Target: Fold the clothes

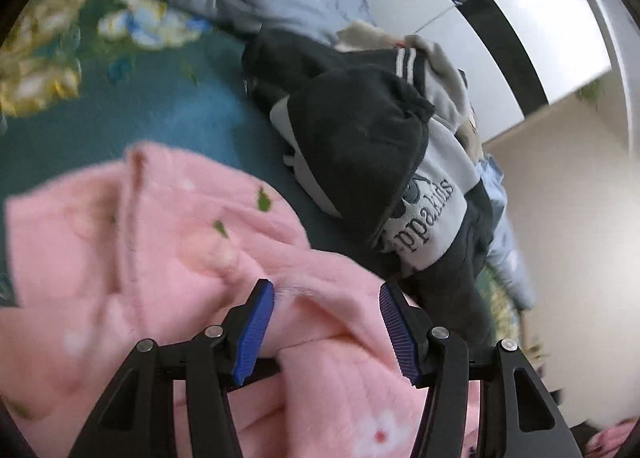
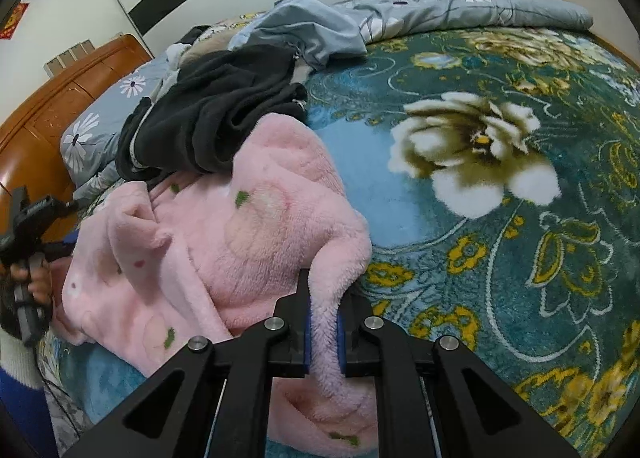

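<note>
A fluffy pink garment (image 2: 224, 242) with small green and white motifs lies crumpled on the bed. My right gripper (image 2: 325, 314) is shut on a fold of its edge, and the fleece bulges out between the blue pads (image 2: 307, 334). Over another part of the pink garment (image 1: 160, 242), my left gripper (image 1: 325, 292) stands open; the fabric lies under and between its fingers, and the pads are not pressing on it. In the right wrist view the left gripper (image 2: 24, 217) shows at the far left, held by a hand (image 2: 38, 278).
A pile of dark clothes (image 2: 224, 109) lies behind the pink garment, topped by a black and grey printed sweatshirt (image 1: 360, 153). The bed carries a teal floral blanket (image 2: 500, 185) and a grey-blue quilt (image 2: 460, 9). A wooden headboard (image 2: 48, 109) stands at the left.
</note>
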Demonstrator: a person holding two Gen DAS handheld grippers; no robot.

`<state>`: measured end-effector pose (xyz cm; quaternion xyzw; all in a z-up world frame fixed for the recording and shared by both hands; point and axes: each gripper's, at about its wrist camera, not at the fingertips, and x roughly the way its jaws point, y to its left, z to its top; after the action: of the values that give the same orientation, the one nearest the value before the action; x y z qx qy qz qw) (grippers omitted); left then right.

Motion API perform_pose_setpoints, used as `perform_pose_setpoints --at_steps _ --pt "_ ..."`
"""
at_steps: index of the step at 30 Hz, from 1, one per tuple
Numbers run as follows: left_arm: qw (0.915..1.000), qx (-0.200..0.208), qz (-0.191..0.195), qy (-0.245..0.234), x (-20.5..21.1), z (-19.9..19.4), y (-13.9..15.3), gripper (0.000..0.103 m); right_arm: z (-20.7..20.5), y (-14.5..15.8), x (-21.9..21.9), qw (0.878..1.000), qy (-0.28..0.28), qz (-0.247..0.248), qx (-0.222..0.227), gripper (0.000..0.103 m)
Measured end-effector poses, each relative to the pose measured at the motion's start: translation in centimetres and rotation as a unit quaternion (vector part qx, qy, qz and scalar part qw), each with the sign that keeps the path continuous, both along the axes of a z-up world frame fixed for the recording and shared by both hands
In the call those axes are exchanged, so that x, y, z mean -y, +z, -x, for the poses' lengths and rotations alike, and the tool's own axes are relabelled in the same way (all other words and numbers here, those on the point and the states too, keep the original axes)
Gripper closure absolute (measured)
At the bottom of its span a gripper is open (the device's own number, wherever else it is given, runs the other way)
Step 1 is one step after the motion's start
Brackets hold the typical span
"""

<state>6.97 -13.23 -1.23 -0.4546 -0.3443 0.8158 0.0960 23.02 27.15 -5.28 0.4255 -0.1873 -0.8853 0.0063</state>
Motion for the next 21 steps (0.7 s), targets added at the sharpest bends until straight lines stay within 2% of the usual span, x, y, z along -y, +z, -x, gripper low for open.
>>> perform_pose_setpoints --at_steps 3,7,9,16,19,21 --pt "0.9986 -0.010 0.051 0.005 -1.6 0.0 -0.1 0.046 0.4 -0.1 0.2 1.000 0.003 -0.006 0.004 0.093" --pt "0.9951 -0.014 0.098 0.005 -3.0 0.0 -0.3 0.050 0.6 -0.3 0.3 1.000 0.007 -0.011 0.011 0.093" --pt "0.9937 -0.014 0.111 0.001 -3.6 0.0 -0.4 0.058 0.6 -0.4 0.3 1.000 0.009 -0.013 0.013 0.093" --pt "0.9909 -0.013 0.134 0.009 -4.4 -0.2 -0.9 0.061 0.7 -0.5 0.4 1.000 0.004 -0.013 0.018 0.093" --pt "0.9896 -0.016 0.142 0.016 -4.7 -0.3 -1.1 0.076 0.8 -0.5 0.4 1.000 0.003 -0.015 0.021 0.093" --pt "0.9898 -0.023 0.140 0.015 -4.8 -0.5 -1.2 0.092 0.8 -0.5 0.5 1.000 0.002 -0.019 0.022 0.093"
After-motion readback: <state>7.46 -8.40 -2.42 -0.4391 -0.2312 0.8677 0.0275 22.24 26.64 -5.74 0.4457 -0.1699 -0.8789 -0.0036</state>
